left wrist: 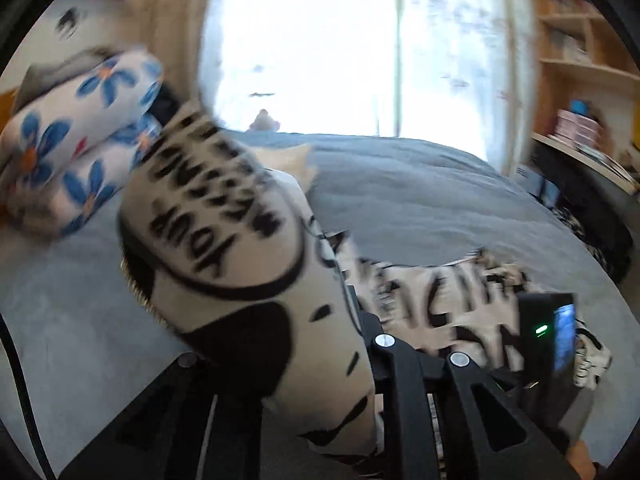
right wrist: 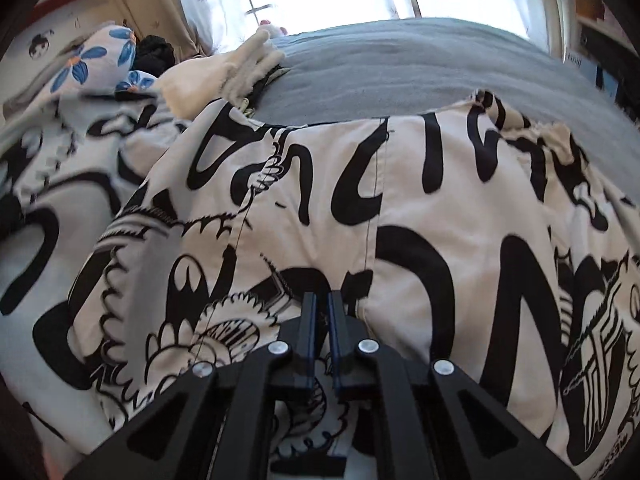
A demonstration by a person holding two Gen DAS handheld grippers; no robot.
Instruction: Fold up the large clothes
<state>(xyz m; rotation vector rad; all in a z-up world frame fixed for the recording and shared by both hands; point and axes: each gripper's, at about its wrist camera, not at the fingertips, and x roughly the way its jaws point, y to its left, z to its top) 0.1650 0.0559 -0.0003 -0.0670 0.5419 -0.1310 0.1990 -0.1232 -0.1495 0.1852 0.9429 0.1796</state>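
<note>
I see one printed garment (right wrist: pixel 360 208) on the bed (right wrist: pixel 400 64), two floral pillows (left wrist: pixel 72 140) at ten o'clock. My left gripper (left wrist: pixel 344 320) clenches its fabric. My right gripper (right wrist: pixel 322 304) is nearly closed; what it grips, I cannot tell.

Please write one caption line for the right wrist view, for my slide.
Right gripper, fingers nearly closed, over a white garment with black graphic print spread on a grey bed cover.

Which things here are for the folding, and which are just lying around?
For the folding:
white cotton garment with black cartoon print
left gripper, shut on it
right gripper, shut on it

Just lying about:
blue-flowered white pillows
fluffy cream blanket
grey bedspread
wooden bookshelves
</note>
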